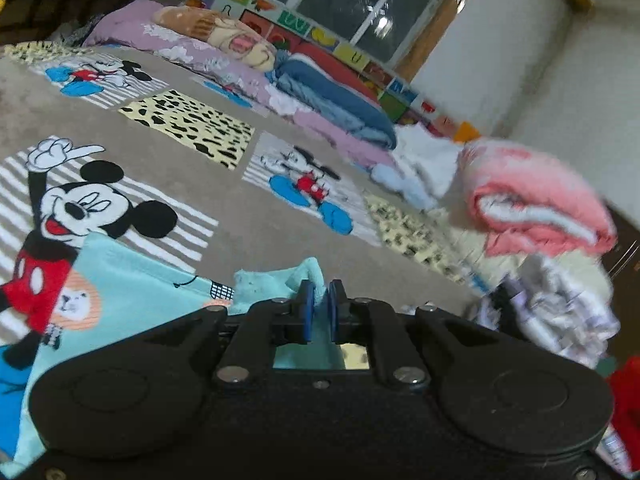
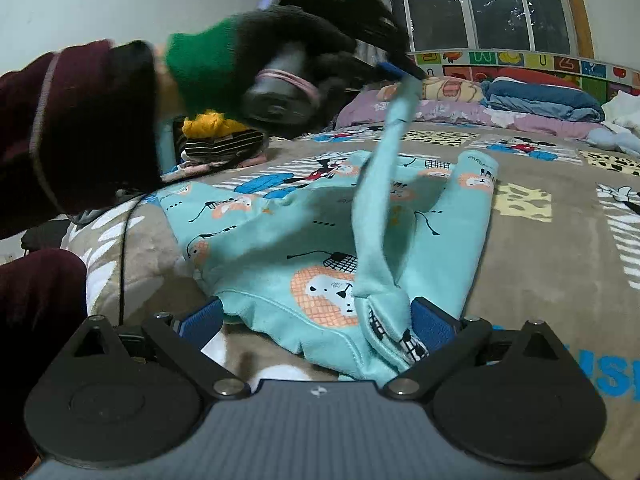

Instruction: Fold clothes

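A turquoise child's top with orange lion prints (image 2: 280, 240) lies spread on a grey Mickey Mouse bedcover (image 2: 540, 264). One sleeve (image 2: 380, 184) is lifted in a taut strip up to my left gripper (image 2: 400, 70), which a hand in a green and black glove (image 2: 224, 68) holds above the top. In the left wrist view, the left gripper (image 1: 320, 300) is shut on that turquoise cloth (image 1: 276, 280), and the rest of the top (image 1: 140, 292) trails down to the left. My right gripper (image 2: 318, 320) stands open low at the near hem, with cloth lying between its blue pads (image 2: 434, 320).
A stack of folded clothes (image 2: 220, 140) sits at the back left of the bed. Rolled quilts, blue (image 1: 332, 96) and pink (image 1: 536, 204), line the far side under a window. A loose heap of laundry (image 1: 552, 308) lies at the right edge. A dark sleeve (image 2: 72, 128) reaches in from the left.
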`<state>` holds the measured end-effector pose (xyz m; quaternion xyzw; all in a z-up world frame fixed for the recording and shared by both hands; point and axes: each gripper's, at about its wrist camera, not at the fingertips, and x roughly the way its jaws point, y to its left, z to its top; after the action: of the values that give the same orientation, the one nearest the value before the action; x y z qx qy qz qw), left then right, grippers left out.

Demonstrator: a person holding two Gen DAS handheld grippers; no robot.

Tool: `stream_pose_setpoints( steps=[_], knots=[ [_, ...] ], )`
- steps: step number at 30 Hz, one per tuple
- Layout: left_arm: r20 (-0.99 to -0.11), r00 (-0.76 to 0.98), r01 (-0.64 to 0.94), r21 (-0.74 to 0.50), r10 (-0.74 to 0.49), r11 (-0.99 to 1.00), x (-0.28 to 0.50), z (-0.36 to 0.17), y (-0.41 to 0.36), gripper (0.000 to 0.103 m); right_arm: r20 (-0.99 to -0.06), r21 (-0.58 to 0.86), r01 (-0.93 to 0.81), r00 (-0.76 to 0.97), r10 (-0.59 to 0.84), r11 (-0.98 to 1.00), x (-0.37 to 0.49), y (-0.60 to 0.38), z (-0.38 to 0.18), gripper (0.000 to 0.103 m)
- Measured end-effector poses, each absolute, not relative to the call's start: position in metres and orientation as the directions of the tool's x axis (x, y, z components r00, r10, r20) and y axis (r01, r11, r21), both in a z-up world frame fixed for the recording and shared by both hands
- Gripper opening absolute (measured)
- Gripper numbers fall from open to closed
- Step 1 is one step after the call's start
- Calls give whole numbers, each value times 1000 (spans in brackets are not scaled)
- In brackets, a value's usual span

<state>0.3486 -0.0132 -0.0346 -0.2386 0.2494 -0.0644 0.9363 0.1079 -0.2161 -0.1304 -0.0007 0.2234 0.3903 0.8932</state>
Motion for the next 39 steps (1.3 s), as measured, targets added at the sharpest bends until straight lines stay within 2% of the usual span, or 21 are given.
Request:
stream_pose_setpoints(
  steps=[6, 15, 19, 21, 26, 28, 32, 34, 37, 39],
  knots=[
    [-507, 840, -25, -393, -194, 919, 374, -59, -42, 5, -413, 168, -706, 583, 699, 688, 107, -219, -127, 99],
    [-542, 830, 3, -230, -131, 973, 390, -78, -81, 5, -414, 189, -704, 575, 706, 685, 109, -222, -128, 99],
    [-608, 771, 79, -204, -189, 976, 404, -83, -87, 10, -417, 195, -703, 571, 707, 684, 109, -223, -129, 99],
    [-566, 795, 105, -225, -218, 969, 395, -73, -76, 10, -419, 196, -702, 571, 706, 684, 109, -223, -130, 99],
    [-491, 835, 188, -169, -248, 968, 360, -47, -47, 10, -411, 209, -682, 589, 696, 701, 107, -235, -123, 98],
    [-501, 824, 251, -99, -266, 963, 350, -47, -45, 10, -403, 170, -669, 623, 671, 723, 102, -242, -117, 96],
    [-537, 796, 340, 15, -279, 940, 341, -58, -54, 10, -269, 125, -670, 687, 675, 732, 90, -247, -101, 93],
    [-549, 781, 365, 16, -296, 931, 344, -64, -60, 10, -223, 71, -688, 695, 684, 722, 86, -235, -95, 93],
    [-571, 763, 388, 30, -302, 921, 354, -74, -73, 10, -236, -4, -710, 685, 689, 705, 90, -207, -96, 93],
    [-601, 747, 394, 59, -283, 917, 367, -85, -83, 10, -299, -16, -694, 690, 659, 720, 102, -194, -102, 93]
  ],
)
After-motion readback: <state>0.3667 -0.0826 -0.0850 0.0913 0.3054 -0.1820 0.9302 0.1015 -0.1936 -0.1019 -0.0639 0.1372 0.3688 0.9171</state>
